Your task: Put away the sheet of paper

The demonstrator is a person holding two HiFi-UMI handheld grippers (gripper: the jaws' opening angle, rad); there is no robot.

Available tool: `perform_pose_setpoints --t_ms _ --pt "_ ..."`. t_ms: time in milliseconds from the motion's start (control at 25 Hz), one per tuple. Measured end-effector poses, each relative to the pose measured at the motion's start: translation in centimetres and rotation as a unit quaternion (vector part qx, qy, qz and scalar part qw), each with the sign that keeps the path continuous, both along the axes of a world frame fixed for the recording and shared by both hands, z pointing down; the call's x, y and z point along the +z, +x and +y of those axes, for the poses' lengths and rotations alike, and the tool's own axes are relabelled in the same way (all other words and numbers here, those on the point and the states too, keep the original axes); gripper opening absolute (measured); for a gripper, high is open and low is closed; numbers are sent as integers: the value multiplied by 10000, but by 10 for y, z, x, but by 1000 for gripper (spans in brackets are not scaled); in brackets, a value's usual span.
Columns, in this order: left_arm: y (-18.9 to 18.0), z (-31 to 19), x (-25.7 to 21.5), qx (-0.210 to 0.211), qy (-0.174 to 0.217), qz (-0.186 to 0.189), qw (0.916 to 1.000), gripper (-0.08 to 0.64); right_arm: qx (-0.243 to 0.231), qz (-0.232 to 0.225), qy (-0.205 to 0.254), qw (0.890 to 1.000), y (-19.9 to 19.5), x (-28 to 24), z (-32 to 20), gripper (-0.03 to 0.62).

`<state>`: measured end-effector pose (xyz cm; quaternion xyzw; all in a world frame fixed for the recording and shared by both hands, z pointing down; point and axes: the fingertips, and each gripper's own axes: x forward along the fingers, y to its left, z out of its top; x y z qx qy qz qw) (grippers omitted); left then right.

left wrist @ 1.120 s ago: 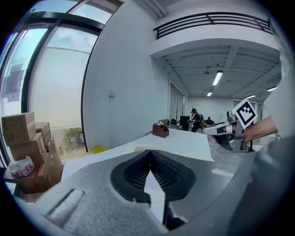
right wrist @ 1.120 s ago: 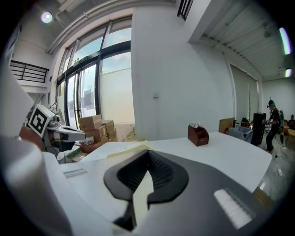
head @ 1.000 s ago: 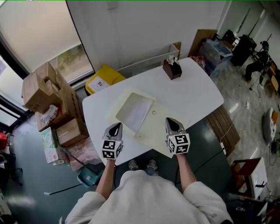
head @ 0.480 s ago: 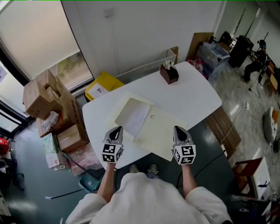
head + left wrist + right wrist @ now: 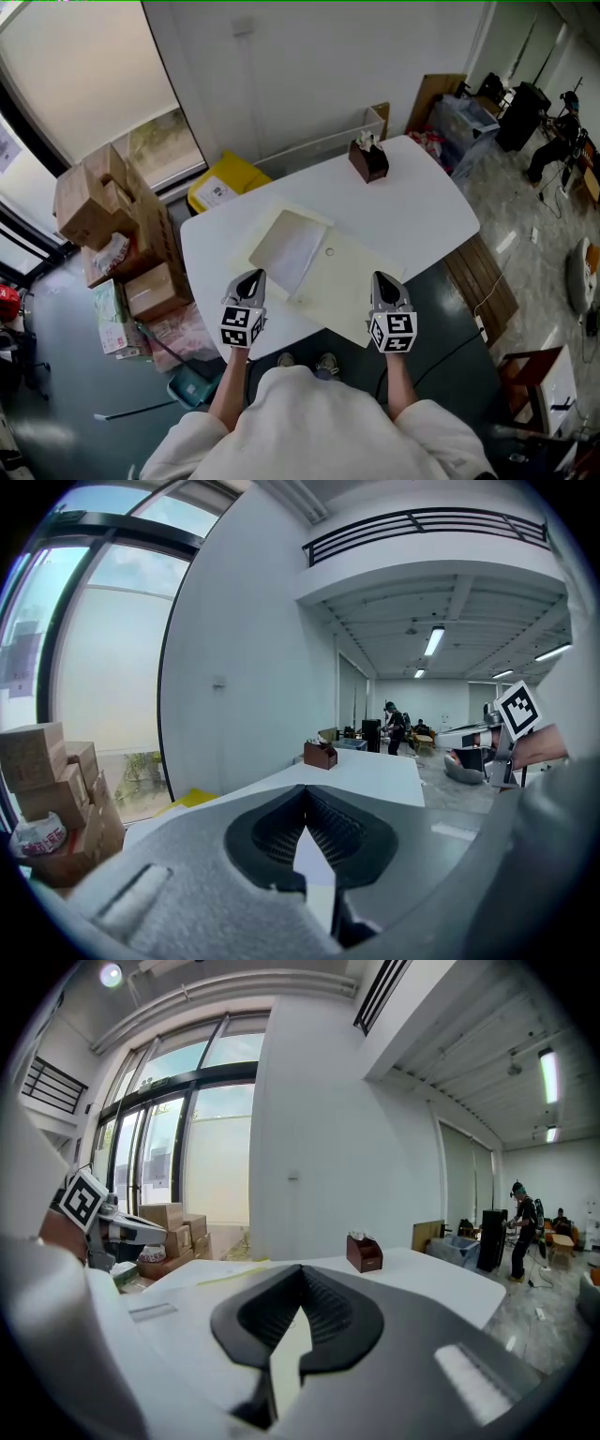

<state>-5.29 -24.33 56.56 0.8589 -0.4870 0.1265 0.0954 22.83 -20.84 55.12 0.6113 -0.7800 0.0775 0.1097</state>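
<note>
A white sheet of paper (image 5: 289,248) lies flat on the left half of an opened cream folder (image 5: 352,291) on the white table (image 5: 422,211). My left gripper (image 5: 251,274) hovers at the table's front edge, just in front of the sheet's near corner, shut and empty. My right gripper (image 5: 382,277) is over the folder's front right part, also shut with nothing in it. In the left gripper view the jaw tips (image 5: 303,791) meet. In the right gripper view the jaws (image 5: 301,1271) are closed too.
A brown tissue box (image 5: 368,155) stands at the table's far edge, also seen as the brown box (image 5: 364,1252). Left of the table are stacked cardboard boxes (image 5: 103,202) and a yellow bin (image 5: 225,183). A wooden bench (image 5: 483,281) sits to the right.
My right gripper has shifted a little to the right and toward me over the folder. The left gripper has stayed put. Paper and folder have not moved.
</note>
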Motion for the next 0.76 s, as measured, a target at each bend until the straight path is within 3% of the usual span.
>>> perform_pose_setpoints --t_ms 760 --pt "-3 -10 8 -41 -65 33 10000 6 -170 30 -105 9998 -16 10 -13 1"
